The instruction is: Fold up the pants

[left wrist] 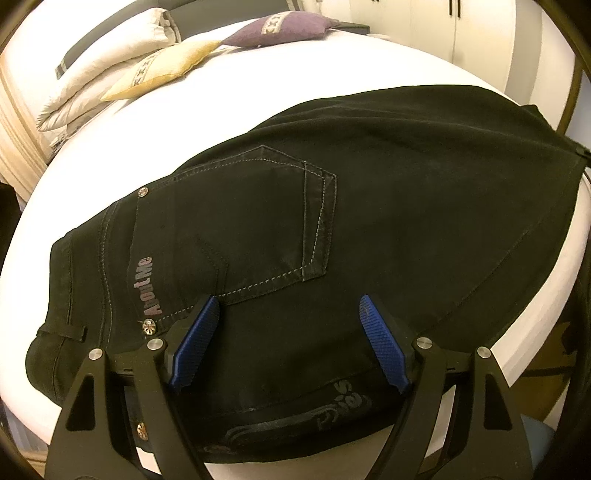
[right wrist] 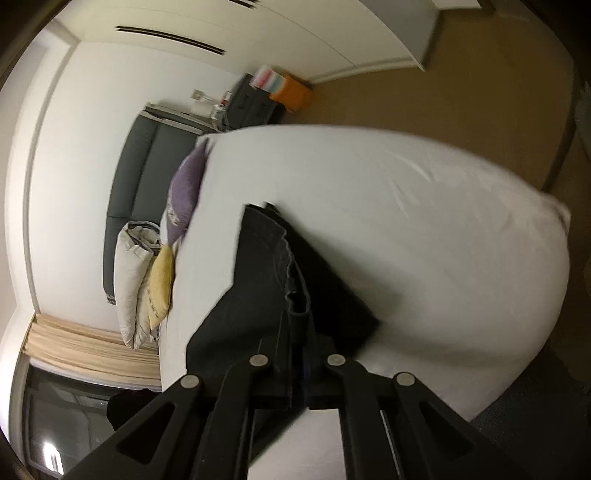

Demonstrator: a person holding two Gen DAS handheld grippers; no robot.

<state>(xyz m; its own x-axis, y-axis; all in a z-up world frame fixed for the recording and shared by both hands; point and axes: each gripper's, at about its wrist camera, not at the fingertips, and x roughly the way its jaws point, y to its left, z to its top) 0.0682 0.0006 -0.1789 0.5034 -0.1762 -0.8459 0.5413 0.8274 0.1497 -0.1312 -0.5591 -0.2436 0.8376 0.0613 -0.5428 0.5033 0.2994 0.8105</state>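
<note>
Black jeans (left wrist: 388, 192) lie on the white bed (left wrist: 229, 110), waist at the left with a back pocket and "AboutMe" print facing up. My left gripper (left wrist: 290, 306) is open, its blue fingers (left wrist: 195, 343) hovering just above the seat of the jeans near the bed's near edge. My right gripper (right wrist: 299, 325) is shut on the leg end of the jeans (right wrist: 258, 273) and holds the hem lifted above the bed (right wrist: 424, 240). The right view is rolled sideways and blurred.
A white pillow (left wrist: 107, 70), a yellow cushion (left wrist: 162, 70) and a purple cushion (left wrist: 280, 29) lie at the head of the bed. White wardrobe doors (left wrist: 461, 26) stand behind. A dark dresser with an orange box (right wrist: 291, 94) stands on the brown floor.
</note>
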